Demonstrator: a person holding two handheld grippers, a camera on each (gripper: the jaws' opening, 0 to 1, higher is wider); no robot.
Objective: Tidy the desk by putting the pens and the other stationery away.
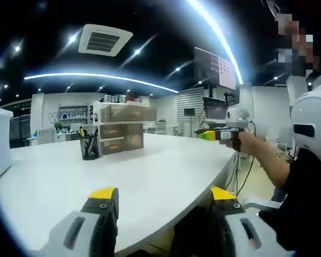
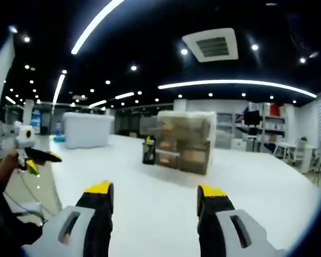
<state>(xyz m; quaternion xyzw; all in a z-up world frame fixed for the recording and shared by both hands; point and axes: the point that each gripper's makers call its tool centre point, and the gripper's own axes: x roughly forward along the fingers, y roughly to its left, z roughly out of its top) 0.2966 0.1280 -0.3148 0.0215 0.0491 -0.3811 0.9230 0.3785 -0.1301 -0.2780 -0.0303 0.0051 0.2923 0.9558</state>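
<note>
Both tongs stand wide and hold nothing: the left gripper (image 1: 163, 206) hovers over the near edge of the white desk (image 1: 150, 176), and the right gripper (image 2: 154, 201) hangs above the same top from the other side. The black pen cup (image 1: 89, 145), with a few pens standing in it, sits well ahead of both, just beside the translucent drawer unit (image 1: 122, 128). No loose stationery is visible near either pair of jaws (the far desk is too blurred to search). The step in hand looks like an approach, so bring both tongs level toward the cup and drawers. Beyond, the room is an open office with ceiling strip lights (image 2: 235, 84) and a white storage bin (image 2: 88, 130).
</note>
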